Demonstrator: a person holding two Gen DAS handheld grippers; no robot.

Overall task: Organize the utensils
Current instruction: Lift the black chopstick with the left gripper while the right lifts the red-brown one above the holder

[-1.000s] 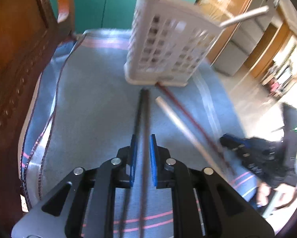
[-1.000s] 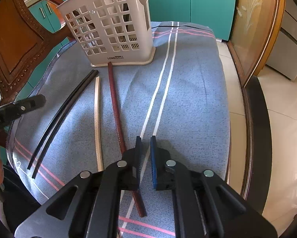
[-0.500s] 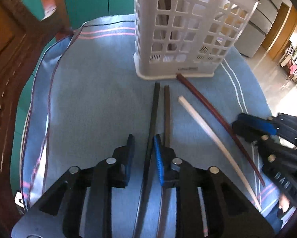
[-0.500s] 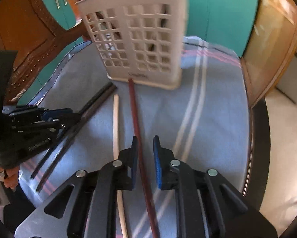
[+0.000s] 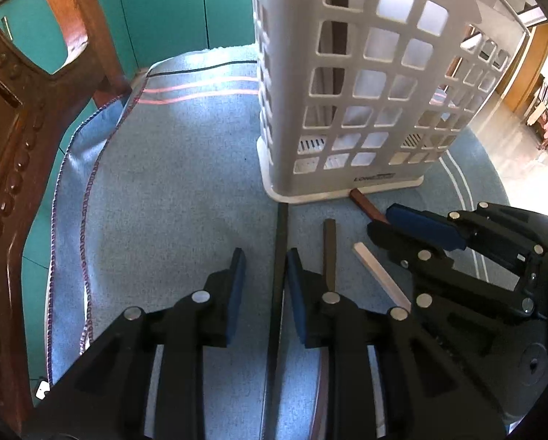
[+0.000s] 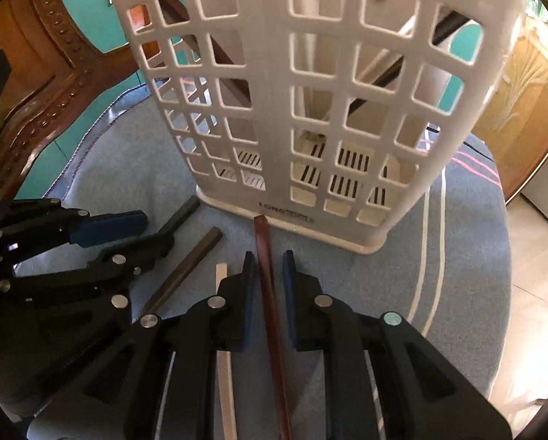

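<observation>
Below the basket (image 6: 274, 84) base's blurred "LONG…" label, both jaws stand apart, each straddling 1 chopstick.

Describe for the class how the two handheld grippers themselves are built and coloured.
Both match. The left gripper and right gripper each have matt black angular linkage arms with triangular cut-outs, round silver pivot pins, and two flat fingers faced with dark blue pads. No cables or sleeves show.

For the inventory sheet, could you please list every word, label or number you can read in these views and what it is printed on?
"LONG…": dark lettering at the front foot of the white utensil basket; the remaining letters are too blurred to read in either view.
No other text, number or sign is legible.
</observation>
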